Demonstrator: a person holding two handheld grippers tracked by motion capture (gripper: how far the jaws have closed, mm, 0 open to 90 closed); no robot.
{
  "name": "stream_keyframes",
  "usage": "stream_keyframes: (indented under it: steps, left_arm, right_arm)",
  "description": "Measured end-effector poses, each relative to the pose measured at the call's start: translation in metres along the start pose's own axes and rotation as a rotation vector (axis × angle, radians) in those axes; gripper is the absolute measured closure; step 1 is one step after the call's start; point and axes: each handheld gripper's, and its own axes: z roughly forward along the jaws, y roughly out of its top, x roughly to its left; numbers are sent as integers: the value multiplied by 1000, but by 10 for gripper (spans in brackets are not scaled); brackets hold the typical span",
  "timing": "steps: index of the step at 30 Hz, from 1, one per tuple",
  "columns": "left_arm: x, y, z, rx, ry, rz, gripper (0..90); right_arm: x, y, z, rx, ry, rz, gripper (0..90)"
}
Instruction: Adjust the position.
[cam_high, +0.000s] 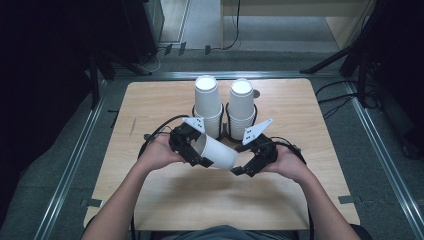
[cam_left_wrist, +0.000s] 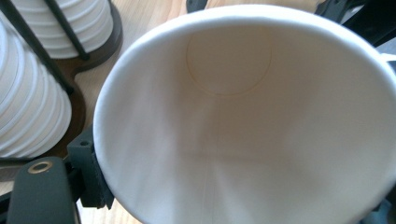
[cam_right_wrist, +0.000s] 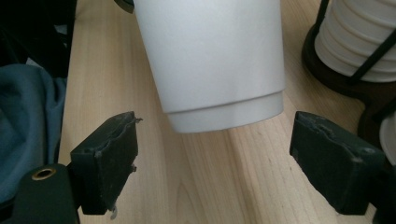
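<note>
The paper cup (cam_high: 216, 150) lies on its side in the air just in front of the cup rack (cam_high: 225, 131), its bottom pointing at the right gripper (cam_high: 239, 170) and its mouth at the left gripper (cam_high: 197, 159). The left gripper is clamped on the cup's rim end. The right gripper's jaws stand wide apart on either side of the cup's bottom without touching it, with bare table (cam_high: 210, 200) below.

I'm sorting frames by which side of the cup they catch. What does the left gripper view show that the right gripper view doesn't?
The left gripper view looks into the open mouth of the paper cup, down to its round inner bottom, with the rim pressed against a jaw of the left gripper.

The right gripper view gives the cup's outside wall and closed base, hanging ahead of the right gripper, whose open jaws stand apart from it. A blue cloth lies at its left.

Both show the same cup, the wooden table and stacked cups in a dark holder.
</note>
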Motion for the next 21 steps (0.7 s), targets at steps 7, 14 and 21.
stream_keyframes:
  steps: [7,14,21]
  left_arm:
    - [1,5,13,96,30,29,123]
    - [0,13,25,166,54,67,123]
    - [-4,23,35,208,60,102,123]
  right_arm:
    - [0,-4,2,9,-32,14,154]
    - [0,-8,6,20,-47,16,154]
    - [4,-11,11,46,-73,18,154]
